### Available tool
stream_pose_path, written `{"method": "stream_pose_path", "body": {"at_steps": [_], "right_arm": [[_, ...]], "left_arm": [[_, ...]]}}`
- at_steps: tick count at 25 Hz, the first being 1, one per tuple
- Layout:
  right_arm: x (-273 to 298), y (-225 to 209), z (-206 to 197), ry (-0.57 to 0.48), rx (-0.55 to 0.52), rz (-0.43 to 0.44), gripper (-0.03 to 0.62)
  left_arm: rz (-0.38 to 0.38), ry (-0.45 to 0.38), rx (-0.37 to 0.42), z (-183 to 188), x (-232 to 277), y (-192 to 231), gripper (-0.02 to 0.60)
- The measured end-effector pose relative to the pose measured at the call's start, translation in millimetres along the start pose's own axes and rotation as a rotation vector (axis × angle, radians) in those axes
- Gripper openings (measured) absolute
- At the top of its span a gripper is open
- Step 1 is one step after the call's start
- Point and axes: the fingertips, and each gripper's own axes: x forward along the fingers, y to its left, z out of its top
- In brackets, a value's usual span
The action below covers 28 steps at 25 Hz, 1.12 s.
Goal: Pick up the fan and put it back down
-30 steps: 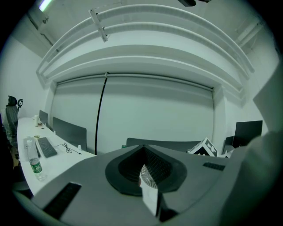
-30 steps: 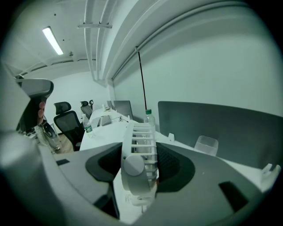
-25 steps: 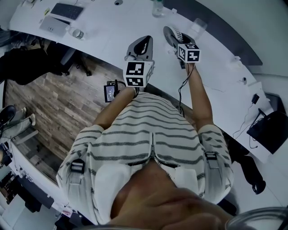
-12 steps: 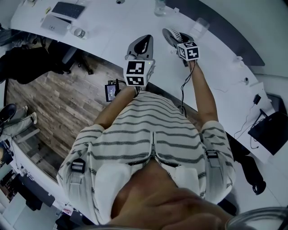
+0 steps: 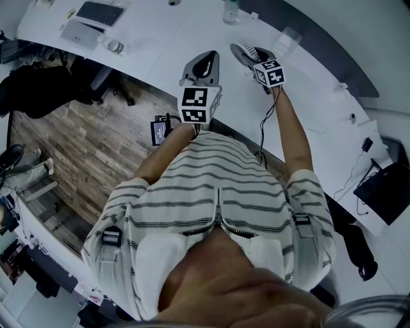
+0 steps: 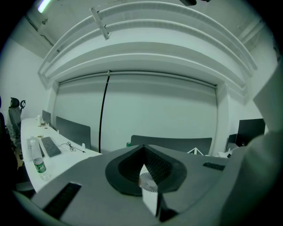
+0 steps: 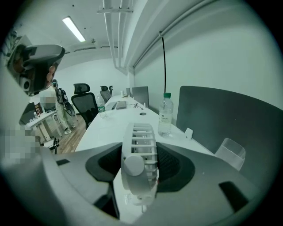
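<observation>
A small white fan [image 7: 139, 163] with a slatted round cage stands upright between the jaws of my right gripper [image 7: 140, 171], which is shut on it over the white table [image 7: 101, 128]. In the head view the fan [image 5: 243, 52] shows just beyond the right gripper [image 5: 250, 57], above the table's near edge. Whether its base touches the table I cannot tell. My left gripper [image 5: 200, 64] is held left of it at the table edge. Its jaws [image 6: 148, 176] are shut with nothing in them.
A water bottle [image 7: 165, 114] stands behind the fan, and a clear plastic holder [image 7: 230, 152] is to its right by the grey divider. A keyboard [image 5: 96, 14] lies at the table's far left. Office chairs [image 7: 84, 106] stand over the wooden floor.
The right gripper with the fan has shifted slightly away from me over the table. The left gripper has barely moved.
</observation>
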Motion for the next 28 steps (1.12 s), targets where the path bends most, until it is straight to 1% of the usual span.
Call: {"method": "stream_pose_path", "body": {"at_steps": [10,15,19,23,28], "right_arm": [[6,-5,-4,-0.053,-0.002,0.053,0.225],[1,-10,-16,-0.012,-0.008,0.069,0.227],[-2,-17,-27,0.037,-0.011,0.058,0.227],[-5,-17,-30,0.066,-0.018,0.052,0.227],[-11,-18,-28,0.068,-0.024,0.039,0.227]], "left_arm": [[-0.014,0.024,0.000,-5,6,-2,0.006],[-0.024,0.030,0.008,-7,8,-8,0.007],[-0.037,0.030,0.015,-7,11,-15,0.006],[-0.043,0.036,0.022,-8,11,-19,0.006],[-0.050,0.039,0.030,-8,10,-24,0.006]]}}
